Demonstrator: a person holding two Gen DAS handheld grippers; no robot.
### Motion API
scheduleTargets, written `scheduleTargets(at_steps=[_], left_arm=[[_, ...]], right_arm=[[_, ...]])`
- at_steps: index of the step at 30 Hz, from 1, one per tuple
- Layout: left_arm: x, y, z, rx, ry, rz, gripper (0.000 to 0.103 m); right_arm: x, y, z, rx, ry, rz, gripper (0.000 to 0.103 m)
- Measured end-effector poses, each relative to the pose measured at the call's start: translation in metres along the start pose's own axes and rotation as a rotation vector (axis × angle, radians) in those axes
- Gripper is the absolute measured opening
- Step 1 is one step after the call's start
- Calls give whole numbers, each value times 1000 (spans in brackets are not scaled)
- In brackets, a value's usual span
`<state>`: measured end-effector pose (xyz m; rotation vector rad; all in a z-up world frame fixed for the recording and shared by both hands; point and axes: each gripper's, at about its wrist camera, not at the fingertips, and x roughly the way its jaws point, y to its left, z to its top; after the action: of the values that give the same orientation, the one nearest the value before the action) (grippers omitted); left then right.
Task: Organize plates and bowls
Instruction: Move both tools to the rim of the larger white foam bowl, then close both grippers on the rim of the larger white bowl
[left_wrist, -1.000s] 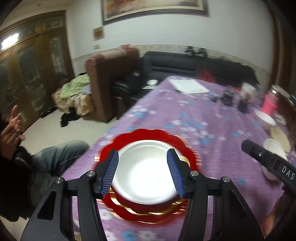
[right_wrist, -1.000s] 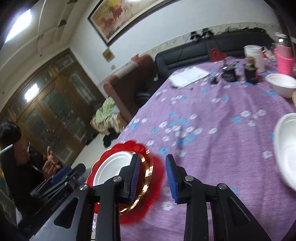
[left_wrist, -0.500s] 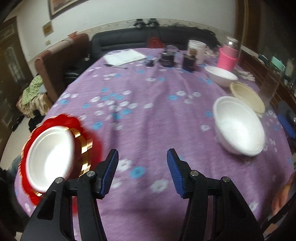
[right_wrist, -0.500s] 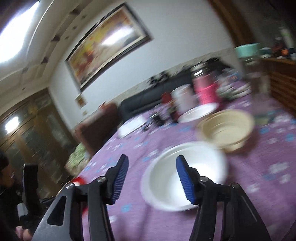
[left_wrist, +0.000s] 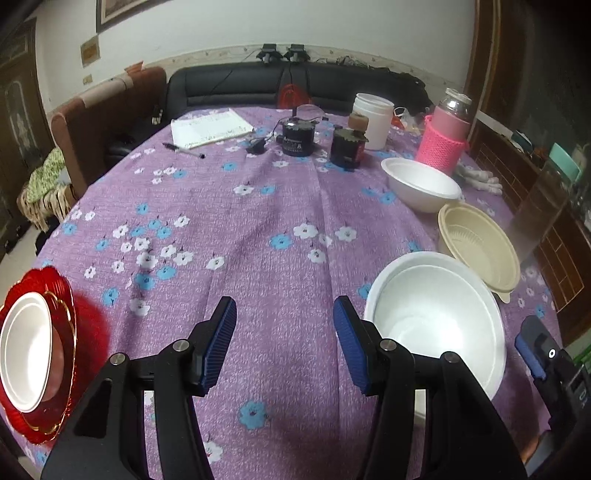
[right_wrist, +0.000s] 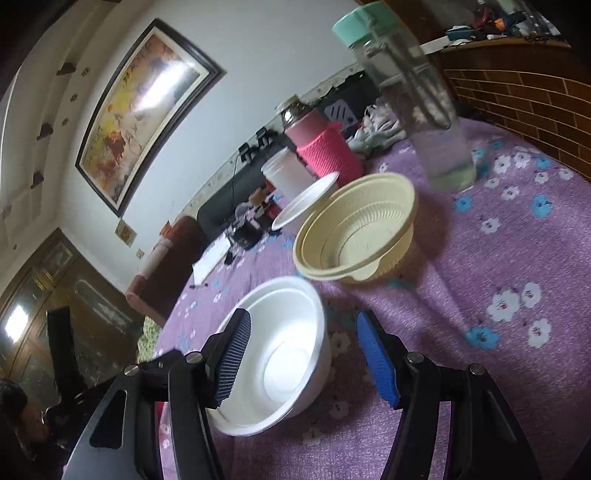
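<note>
White foam bowl sat before the right tongs, tilted, jaws opening, empty; left tongs angled down, open, over the worktop.

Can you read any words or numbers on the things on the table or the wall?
"A": big letter on the black round device; the small print above it is too blurred.
Notepad: writing too small to read.
Painting: marks too blurred to read.
</note>
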<state>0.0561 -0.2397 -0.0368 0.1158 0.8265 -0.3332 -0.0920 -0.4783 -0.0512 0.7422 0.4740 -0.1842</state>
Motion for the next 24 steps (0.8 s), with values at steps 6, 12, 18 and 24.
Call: scheduleTargets(at_steps=[6,12,18,24], left_arm=[[-1,-16,4,28,-28,-13,62],[-2,-33,6,65,-42,-35,62],[5,-41,6,75,-31,-49,62],[22,-48,1,88,7,-49,62]], right_arm=[[9,10,-9,-38,31,-11,63],[14,8,-10,-38,51,-18,63],[22,6,-11,-27,77,-19,63],[31,5,-13,-19,109,-26,63]])
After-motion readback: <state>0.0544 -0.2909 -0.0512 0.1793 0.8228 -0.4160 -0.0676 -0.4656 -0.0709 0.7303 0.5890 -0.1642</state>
